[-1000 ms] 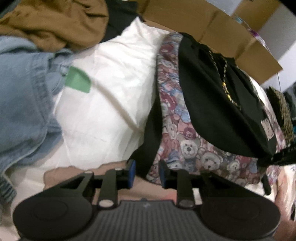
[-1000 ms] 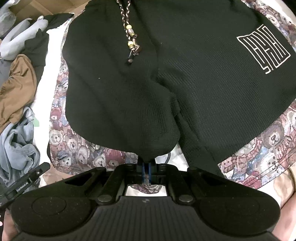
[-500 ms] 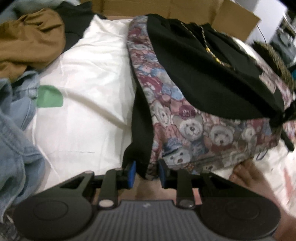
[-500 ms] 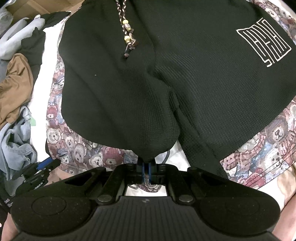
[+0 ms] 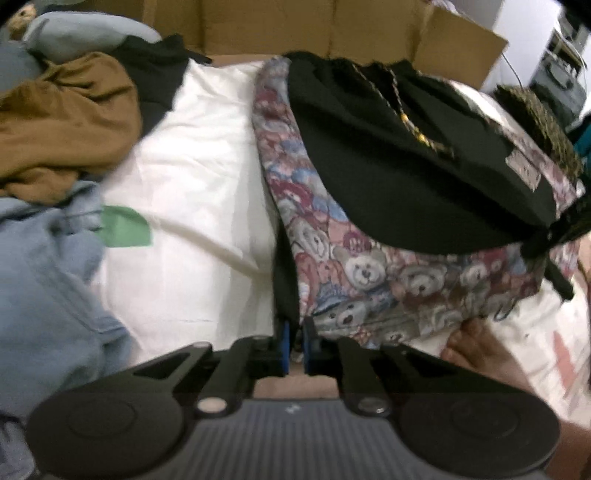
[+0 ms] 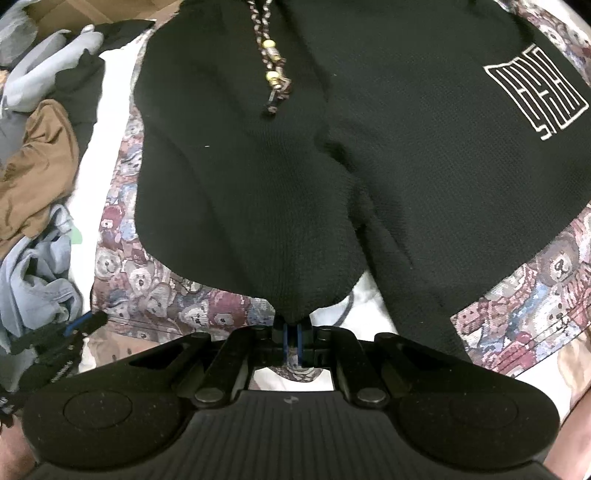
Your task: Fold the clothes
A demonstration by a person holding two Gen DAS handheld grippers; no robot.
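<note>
The black shorts (image 6: 369, 155) lie spread on top of a teddy-bear print garment (image 5: 369, 273), and that garment serves as the landmark here. It rests on a white sheet (image 5: 192, 206), with the shorts covering most of its upper face and leaving a band of bear print bare along the near edge and at both sides. A beaded drawstring (image 6: 271, 62) trails down the middle of the shorts, and a white line-work logo (image 6: 535, 96) sits on the leg toward the right of the bear garment.

The right gripper (image 6: 293, 338) has its blue-padded fingers pressed together on the near hem of the shorts, at the crotch point, just at the near edge of the bear garment. The left gripper (image 5: 294, 341) is at the near left corner of the bear garment, its jaws drawn close around the dark fabric edge that hangs there; the fabric sits between the pads, though blur keeps the contact from being certain.

Left of the bear garment, across the sheet, lies a heap: a brown garment (image 5: 66, 125), pale blue denim (image 5: 48, 280) and a dark piece. Behind the bear garment stand cardboard box flaps (image 5: 332, 26); what the box holds cannot be seen. A bare foot (image 5: 476, 350) shows by its near edge
</note>
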